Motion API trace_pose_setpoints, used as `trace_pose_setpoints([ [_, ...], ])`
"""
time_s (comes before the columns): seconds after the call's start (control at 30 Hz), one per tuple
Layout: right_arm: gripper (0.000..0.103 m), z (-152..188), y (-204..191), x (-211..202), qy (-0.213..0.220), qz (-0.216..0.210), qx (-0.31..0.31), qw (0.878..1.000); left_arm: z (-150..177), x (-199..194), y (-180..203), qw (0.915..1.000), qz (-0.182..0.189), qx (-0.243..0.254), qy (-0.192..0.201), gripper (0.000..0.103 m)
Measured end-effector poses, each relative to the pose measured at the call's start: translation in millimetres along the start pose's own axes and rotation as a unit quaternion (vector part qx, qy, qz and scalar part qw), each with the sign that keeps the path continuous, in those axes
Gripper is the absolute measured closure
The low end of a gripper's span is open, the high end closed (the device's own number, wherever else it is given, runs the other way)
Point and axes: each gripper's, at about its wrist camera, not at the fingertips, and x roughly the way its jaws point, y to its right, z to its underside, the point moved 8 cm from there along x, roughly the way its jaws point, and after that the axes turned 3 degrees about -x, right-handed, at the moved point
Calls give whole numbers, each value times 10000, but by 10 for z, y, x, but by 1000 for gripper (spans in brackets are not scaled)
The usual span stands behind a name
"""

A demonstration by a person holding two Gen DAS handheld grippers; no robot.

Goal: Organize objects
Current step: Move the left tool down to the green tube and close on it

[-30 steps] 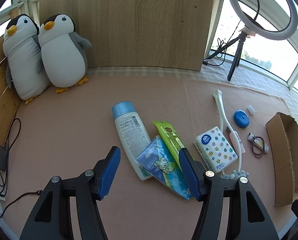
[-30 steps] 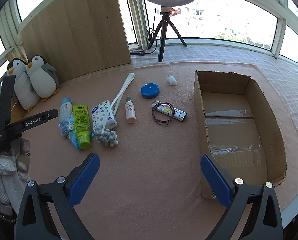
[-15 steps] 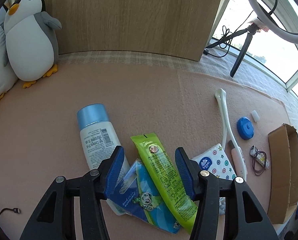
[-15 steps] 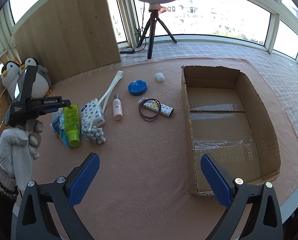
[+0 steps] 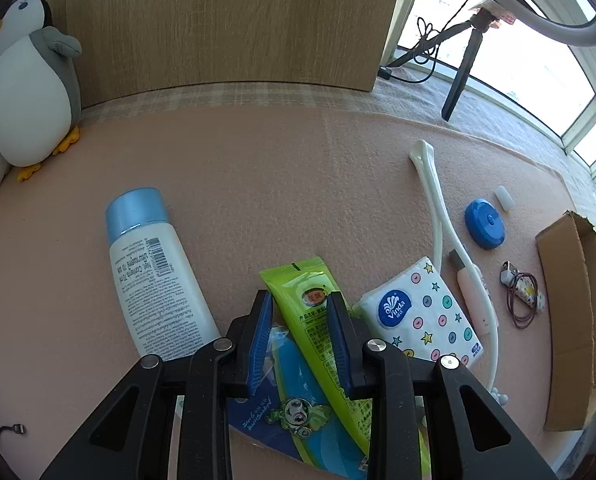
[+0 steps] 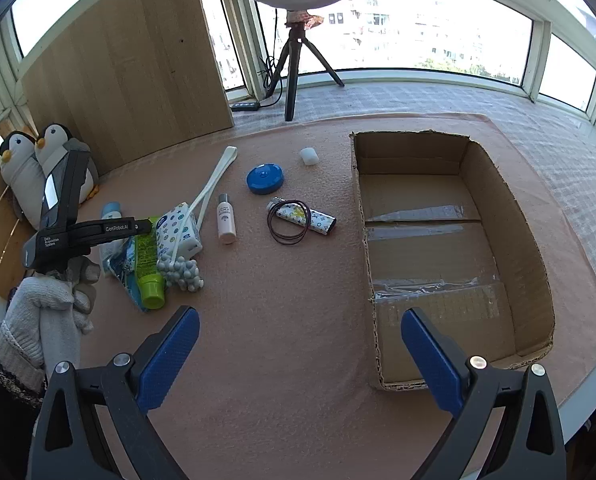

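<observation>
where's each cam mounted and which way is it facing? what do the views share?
Left wrist: on the left gripper, looking forward and down along its fingers at the green tube between them; only the gripper's own fingers show.
Right wrist: on the right gripper, held higher, looking across the table at the cardboard box; its open fingers, the left gripper and a gloved hand show.
Shared: green tube, tissue pack, blue round lid, cardboard box, penguin plush, ring light tripod.
</observation>
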Motion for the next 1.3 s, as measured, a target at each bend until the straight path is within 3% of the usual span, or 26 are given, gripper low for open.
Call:
trace_pose_setpoints([
  [0.23,3,15,-78,-36,23,-42,-73,10000,216,-91,159,9981,-151,587,125,72],
  [0.5,3,70,-110,-62,16,-113,-83,9999,618,-217,358,9926,-43,1197,198,72],
  [0.63,3,93,-147,-39,-6,-175,-113,9998,728,-324,309,9961,219,843,107,72],
  [0.77,3,100,-170,-18,-24,-237,-99,9997,873,-451,296,9967,649,484,-38,54],
  [0.83,3,95,-183,-4,-31,-250,-102,9996,946,-454,344,9956,824,424,-150,54],
  [0.93,3,85,-210,5,-30,-266,-119,9996,993,-422,371,9962,765,384,-161,54],
  [0.97,3,79,-223,4,-28,-271,-134,9995,1000,-426,381,9963,757,387,-158,57],
  [1.0,3,77,-232,2,-25,-276,-152,9995,1019,-429,394,9960,795,375,-183,66],
  [1.07,3,80,-249,3,-29,-292,-173,9994,1093,-399,435,9947,926,343,-302,71],
  [1.3,3,87,-263,50,-94,-340,-156,9993,1287,-478,552,9923,1106,447,-325,71],
])
